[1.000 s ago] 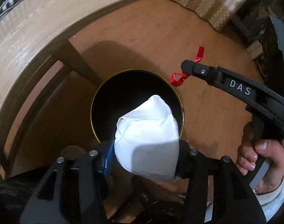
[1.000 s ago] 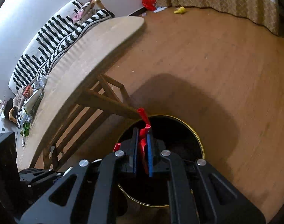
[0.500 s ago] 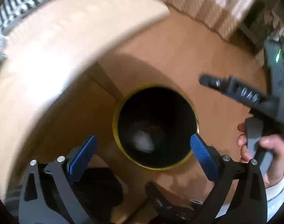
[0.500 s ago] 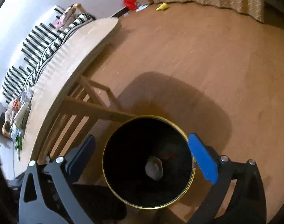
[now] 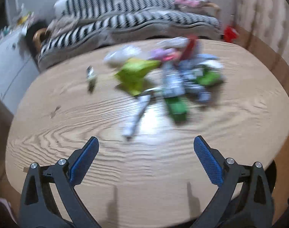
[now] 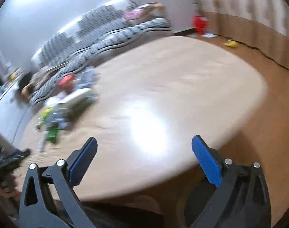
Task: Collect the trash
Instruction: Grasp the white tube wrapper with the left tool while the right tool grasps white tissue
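A blurred pile of trash lies on the far half of the oval wooden table [image 5: 163, 180]: a crumpled yellow-green wrapper [image 5: 135, 76], a green packet [image 5: 177, 109], a white tube-like wrapper [image 5: 136, 115], blue-white packets [image 5: 193, 76] and a small dark piece [image 5: 91, 76] apart on the left. My left gripper [image 5: 146, 142] is open and empty above the table's near half. My right gripper [image 6: 144, 143] is open and empty over the table's near edge; the pile [image 6: 64, 104] lies far left of it. The trash bin is out of view.
A striped black-and-white sofa [image 5: 125, 19] stands behind the table. A red object [image 6: 200, 23] and a yellow one [image 6: 230, 43] lie on the wood floor by the curtain. White furniture [image 5: 5, 60] stands at the left.
Both grippers let go of their trash into the black bin, opened, and swung up from the bin to face the tabletop. The white wad and red scrap are gone from the fingers.
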